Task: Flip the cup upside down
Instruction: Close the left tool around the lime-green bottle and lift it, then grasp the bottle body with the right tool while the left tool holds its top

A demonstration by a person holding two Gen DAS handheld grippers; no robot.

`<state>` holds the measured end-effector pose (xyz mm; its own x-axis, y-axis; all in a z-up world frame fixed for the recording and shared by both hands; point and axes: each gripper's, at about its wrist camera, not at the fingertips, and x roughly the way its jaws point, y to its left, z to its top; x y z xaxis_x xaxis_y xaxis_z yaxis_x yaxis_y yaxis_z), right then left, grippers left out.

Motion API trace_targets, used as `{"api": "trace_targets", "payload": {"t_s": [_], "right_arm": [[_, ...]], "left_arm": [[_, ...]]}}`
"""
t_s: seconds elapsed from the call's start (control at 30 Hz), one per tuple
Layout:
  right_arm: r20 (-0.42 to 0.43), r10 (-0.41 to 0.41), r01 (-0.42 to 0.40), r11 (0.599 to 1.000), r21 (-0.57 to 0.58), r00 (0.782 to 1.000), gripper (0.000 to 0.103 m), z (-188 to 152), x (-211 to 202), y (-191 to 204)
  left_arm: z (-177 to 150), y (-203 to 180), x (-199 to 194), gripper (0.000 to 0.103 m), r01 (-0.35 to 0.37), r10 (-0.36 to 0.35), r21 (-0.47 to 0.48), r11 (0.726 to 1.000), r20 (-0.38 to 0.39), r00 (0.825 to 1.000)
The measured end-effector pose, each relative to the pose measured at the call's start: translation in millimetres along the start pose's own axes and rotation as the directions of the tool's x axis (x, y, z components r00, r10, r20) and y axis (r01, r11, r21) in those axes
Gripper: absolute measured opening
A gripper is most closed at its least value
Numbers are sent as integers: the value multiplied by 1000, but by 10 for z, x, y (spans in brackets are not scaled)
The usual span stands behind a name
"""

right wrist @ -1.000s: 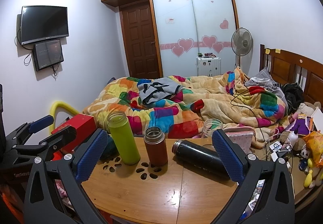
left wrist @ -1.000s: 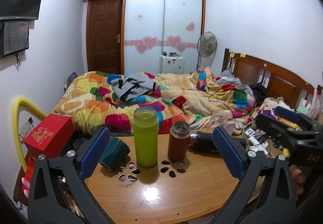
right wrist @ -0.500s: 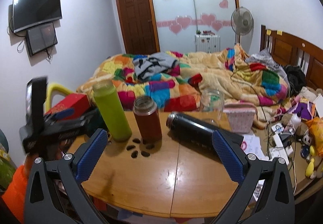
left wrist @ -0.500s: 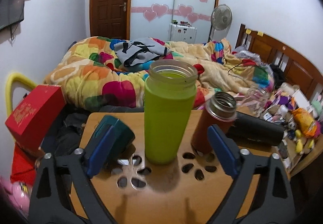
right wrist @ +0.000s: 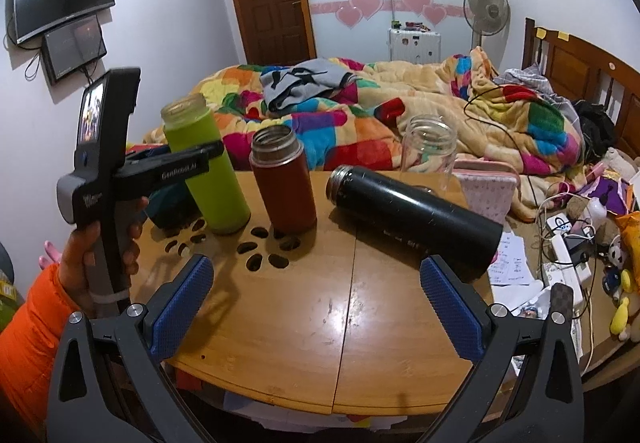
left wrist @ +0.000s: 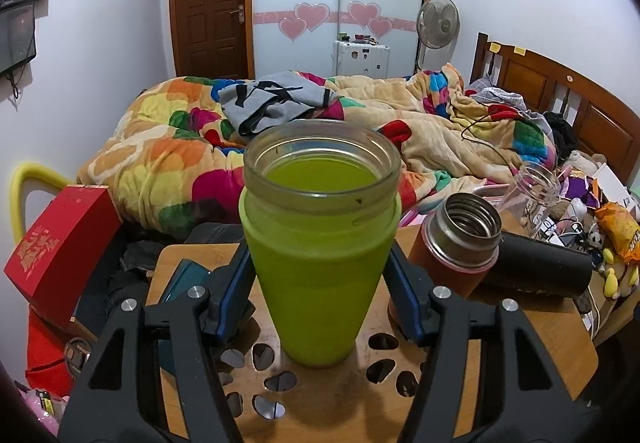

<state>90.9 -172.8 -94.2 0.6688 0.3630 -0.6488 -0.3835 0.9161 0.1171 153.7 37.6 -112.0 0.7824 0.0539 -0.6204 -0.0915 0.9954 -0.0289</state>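
Note:
A tall green cup [left wrist: 318,275] with a clear glass rim stands upright on the wooden table [left wrist: 500,355]. My left gripper [left wrist: 320,297] has a blue pad on each side of the cup's body, closed against it. In the right wrist view the same cup [right wrist: 208,171] stands at the table's left with the left gripper's finger [right wrist: 176,167] across it. My right gripper [right wrist: 316,311] is open and empty above the table's near edge.
A red-brown flask [right wrist: 286,183] stands right of the green cup. A black flask [right wrist: 412,215] lies on its side. A clear glass jar [right wrist: 428,149] stands behind. A teal cup [left wrist: 184,279] lies left. A red box [left wrist: 60,255] and bed lie beyond.
My left gripper moved forward to the green cup and closed its pads on it. My right gripper came nearer the table and stays open.

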Motion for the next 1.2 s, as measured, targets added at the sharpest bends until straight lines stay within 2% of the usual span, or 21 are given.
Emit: {"api": "trace_targets", "payload": {"t_s": [0.3, 0.43, 0.53, 0.73, 0.87, 0.97, 1.13, 1.2], "right_arm": [[0, 40, -40, 998, -45, 999, 103, -130, 83, 97], [-31, 93, -95, 993, -64, 995, 103, -271, 169, 140], [-54, 116, -121, 989, -87, 992, 103, -381, 230, 190], [-93, 175, -186, 975, -125, 980, 103, -590, 335, 288], [-126, 208, -225, 964, -144, 970, 102, -634, 487, 361], [-129, 243, -262, 952, -156, 961, 93, -632, 582, 390], [-153, 311, -335, 928, -166, 938, 72, -627, 758, 451], [-147, 299, -324, 927, -190, 943, 70, -636, 755, 497]], "left_arm": [[-183, -24, -350, 62, 84, -84, 11, 996, -56, 995], [-320, -104, -566, 62, 159, -157, 19, 987, -82, 984], [-418, -188, -717, 62, 230, -228, 14, 973, -104, 968], [-545, -330, -894, 62, 378, -378, -33, 925, -153, 913], [-554, -329, -904, 62, 435, -444, -86, 896, -171, 880], [-560, -283, -888, 62, 456, -470, -118, 882, -175, 865], [-551, -253, -862, 62, 464, -481, -130, 876, -174, 859], [-552, -225, -847, 62, 466, -485, -139, 874, -167, 859]]}}
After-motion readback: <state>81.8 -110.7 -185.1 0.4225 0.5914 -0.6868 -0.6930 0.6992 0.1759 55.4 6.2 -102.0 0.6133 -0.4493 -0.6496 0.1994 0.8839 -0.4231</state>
